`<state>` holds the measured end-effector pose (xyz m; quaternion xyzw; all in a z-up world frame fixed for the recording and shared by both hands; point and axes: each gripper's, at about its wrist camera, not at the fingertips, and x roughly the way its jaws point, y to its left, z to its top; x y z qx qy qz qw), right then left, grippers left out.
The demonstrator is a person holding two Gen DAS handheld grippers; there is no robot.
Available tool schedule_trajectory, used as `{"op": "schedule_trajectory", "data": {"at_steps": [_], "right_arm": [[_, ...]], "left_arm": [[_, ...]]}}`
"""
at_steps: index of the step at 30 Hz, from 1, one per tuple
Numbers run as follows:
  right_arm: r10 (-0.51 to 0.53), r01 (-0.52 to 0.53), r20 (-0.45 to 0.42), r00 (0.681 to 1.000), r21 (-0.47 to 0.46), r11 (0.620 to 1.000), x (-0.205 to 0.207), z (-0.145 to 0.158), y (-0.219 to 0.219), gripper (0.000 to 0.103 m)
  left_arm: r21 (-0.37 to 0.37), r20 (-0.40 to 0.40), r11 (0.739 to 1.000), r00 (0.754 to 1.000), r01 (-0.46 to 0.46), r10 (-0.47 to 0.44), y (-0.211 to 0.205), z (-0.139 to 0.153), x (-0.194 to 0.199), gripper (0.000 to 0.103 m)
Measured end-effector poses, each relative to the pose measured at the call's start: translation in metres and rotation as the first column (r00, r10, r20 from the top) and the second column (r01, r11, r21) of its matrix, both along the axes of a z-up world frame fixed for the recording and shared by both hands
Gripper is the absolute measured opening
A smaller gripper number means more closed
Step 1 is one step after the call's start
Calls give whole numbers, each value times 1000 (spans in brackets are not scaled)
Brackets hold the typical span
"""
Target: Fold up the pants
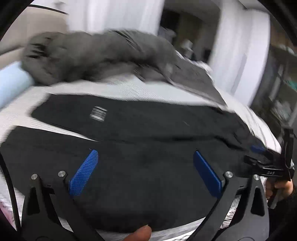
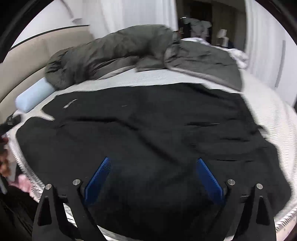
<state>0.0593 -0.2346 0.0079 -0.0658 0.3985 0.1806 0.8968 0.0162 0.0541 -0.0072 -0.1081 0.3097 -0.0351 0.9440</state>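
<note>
Black pants (image 1: 148,126) lie spread flat across the bed's pale sheet (image 1: 130,89), with a white label (image 1: 98,113) on the far leg. My left gripper (image 1: 145,152) hovers over the near part of the pants, its blue pads wide apart and nothing between them. The right gripper (image 1: 269,165) shows at that view's right edge, by the pants' end. In the right wrist view the pants (image 2: 148,120) fill the middle, somewhat wrinkled. My right gripper (image 2: 153,159) stands open above them, holding nothing.
A grey duvet (image 2: 130,50) is bunched along the bed's far side. A light blue bolster (image 2: 33,96) lies at the left by the beige headboard (image 2: 27,61). White curtains (image 2: 130,13) hang behind. Pink cloth (image 2: 24,182) shows at the lower left.
</note>
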Motion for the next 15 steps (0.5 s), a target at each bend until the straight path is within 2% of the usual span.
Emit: {"op": "schedule_trajectory", "data": {"at_steps": [2, 4, 6, 7, 9, 11, 12, 13, 15], "right_arm": [[64, -64, -24, 998, -2, 998, -3, -15, 20, 95], [99, -103, -63, 993, -77, 992, -2, -34, 34, 95], [103, -111, -57, 993, -171, 979, 0, -49, 37, 95], [101, -109, -51, 994, -179, 978, -1, -48, 32, 95], [51, -51, -8, 999, -194, 980, -4, -40, 9, 95], [-96, 105, 48, 994, -265, 959, -2, -38, -34, 95], [-193, 201, 55, 980, -281, 938, 1, -39, -64, 95], [-272, 273, 41, 961, -256, 927, 4, -40, -90, 95], [-353, 348, -1, 936, -162, 923, 6, -38, -128, 95]], "left_arm": [[4, -75, 996, 993, 90, -90, -28, -21, 23, 102], [16, -151, 988, 977, 156, -152, -51, -38, 40, 102], [65, -195, 984, 969, 166, -150, -70, -53, 51, 102], [82, -209, 983, 967, 163, -143, -70, -58, 53, 102], [99, -214, 982, 967, 161, -138, -66, -62, 53, 102], [127, -212, 980, 970, 151, -122, -59, -61, 48, 102], [136, -209, 982, 973, 131, -100, -52, -60, 44, 102], [145, -211, 984, 975, 104, -72, -40, -59, 42, 102], [124, -221, 991, 975, 50, -22, -19, -63, 39, 102]]}}
